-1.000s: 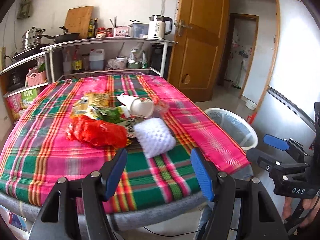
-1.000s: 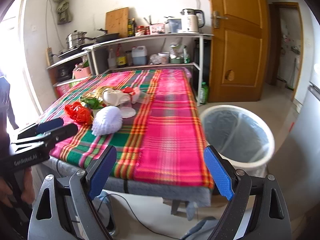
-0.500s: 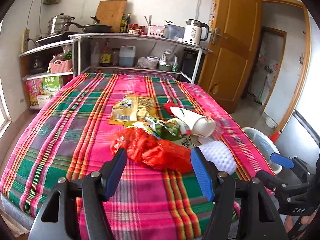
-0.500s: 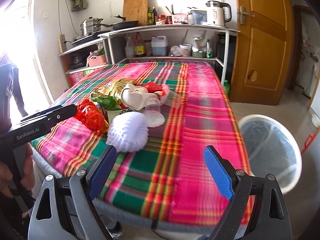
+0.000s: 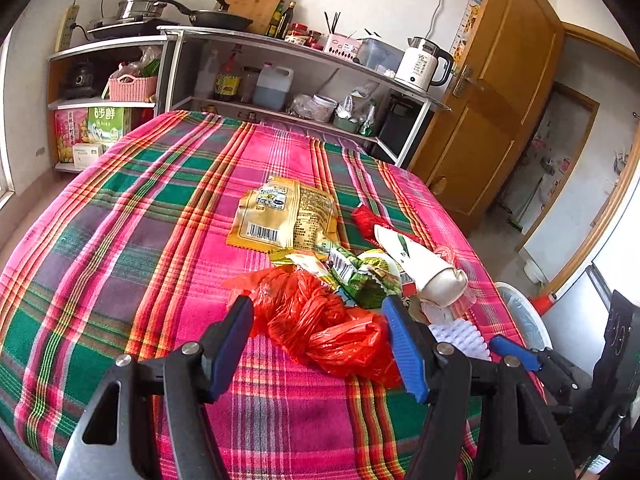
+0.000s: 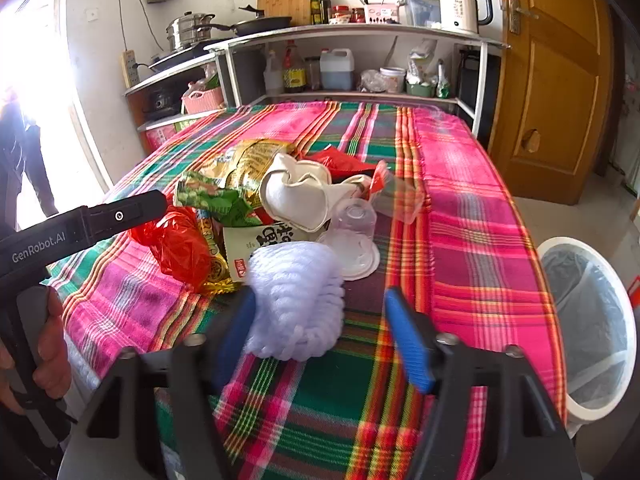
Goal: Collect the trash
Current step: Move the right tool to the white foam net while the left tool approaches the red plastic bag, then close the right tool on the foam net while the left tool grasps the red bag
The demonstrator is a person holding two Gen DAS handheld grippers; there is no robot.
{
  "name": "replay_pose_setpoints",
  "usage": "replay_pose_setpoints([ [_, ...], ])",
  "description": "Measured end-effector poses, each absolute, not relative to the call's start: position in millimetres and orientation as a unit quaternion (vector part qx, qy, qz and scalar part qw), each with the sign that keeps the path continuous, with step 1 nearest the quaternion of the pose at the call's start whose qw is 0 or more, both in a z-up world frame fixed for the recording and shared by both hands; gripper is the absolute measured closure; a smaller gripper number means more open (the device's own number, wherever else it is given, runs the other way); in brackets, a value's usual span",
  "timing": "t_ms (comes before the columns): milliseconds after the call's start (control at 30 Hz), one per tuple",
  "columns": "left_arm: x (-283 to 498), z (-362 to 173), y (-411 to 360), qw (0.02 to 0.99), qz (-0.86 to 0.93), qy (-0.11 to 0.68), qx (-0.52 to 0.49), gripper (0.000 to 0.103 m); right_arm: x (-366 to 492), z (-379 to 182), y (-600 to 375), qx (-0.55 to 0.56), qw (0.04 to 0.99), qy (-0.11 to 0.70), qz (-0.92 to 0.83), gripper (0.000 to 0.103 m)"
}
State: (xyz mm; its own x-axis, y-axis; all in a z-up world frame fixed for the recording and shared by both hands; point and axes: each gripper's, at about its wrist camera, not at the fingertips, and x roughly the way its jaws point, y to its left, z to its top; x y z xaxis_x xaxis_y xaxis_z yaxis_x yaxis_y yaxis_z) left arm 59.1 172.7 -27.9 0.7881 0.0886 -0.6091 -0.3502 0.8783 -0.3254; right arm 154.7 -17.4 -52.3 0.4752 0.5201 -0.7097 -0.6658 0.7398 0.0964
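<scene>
A pile of trash lies on the plaid-covered table [image 5: 120, 240]. In it are a red plastic bag [image 5: 320, 328], a white foam net [image 6: 296, 300], a yellow snack packet [image 5: 280, 216], a green wrapper [image 5: 360, 276], a crushed paper cup [image 5: 424, 268] and a clear plastic cup [image 6: 354, 220]. My left gripper [image 5: 320, 348] is open, and the red bag lies between its blue fingers. My right gripper [image 6: 320, 332] straddles the foam net with its jaws closing. The left pad is at the net's edge and the right pad stands clear of it.
A white bin [image 6: 560, 244] with a clear liner stands on the floor off the table's right edge. Shelves [image 6: 360, 32] with pots, bottles and a kettle [image 6: 460, 4] line the far wall. A wooden door [image 6: 552, 80] is at the right. A hand [image 6: 48, 344] holds the left gripper's handle.
Both grippers came in toward the pile. The red bag now sits between the left fingers. The right jaws have narrowed around the foam net.
</scene>
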Motion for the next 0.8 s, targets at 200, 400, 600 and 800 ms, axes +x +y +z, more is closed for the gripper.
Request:
replay_pose_setpoints([
  [200, 68.0, -36.4, 169.5, 0.909, 0.122, 0.329, -0.227, 0.035, 151.7, -51.9, -20.1, -0.094, 0.849, 0.377, 0.357, 0.074],
  [400, 71.5, -45.0, 165.6, 0.902, 0.123, 0.346, -0.228, 0.042, 150.7, -48.9, -35.2, -0.078, 0.850, 0.381, 0.354, 0.082],
  [600, 59.8, -37.3, 157.7, 0.908, 0.129, 0.336, -0.215, 0.044, 144.7, -44.4, -53.5, -0.064, 0.855, 0.379, 0.349, 0.083],
  [800, 46.8, -22.9, 149.5, 0.916, 0.137, 0.320, -0.201, 0.045, 134.8, -30.6, -72.6, -0.050, 0.863, 0.365, 0.345, 0.083],
])
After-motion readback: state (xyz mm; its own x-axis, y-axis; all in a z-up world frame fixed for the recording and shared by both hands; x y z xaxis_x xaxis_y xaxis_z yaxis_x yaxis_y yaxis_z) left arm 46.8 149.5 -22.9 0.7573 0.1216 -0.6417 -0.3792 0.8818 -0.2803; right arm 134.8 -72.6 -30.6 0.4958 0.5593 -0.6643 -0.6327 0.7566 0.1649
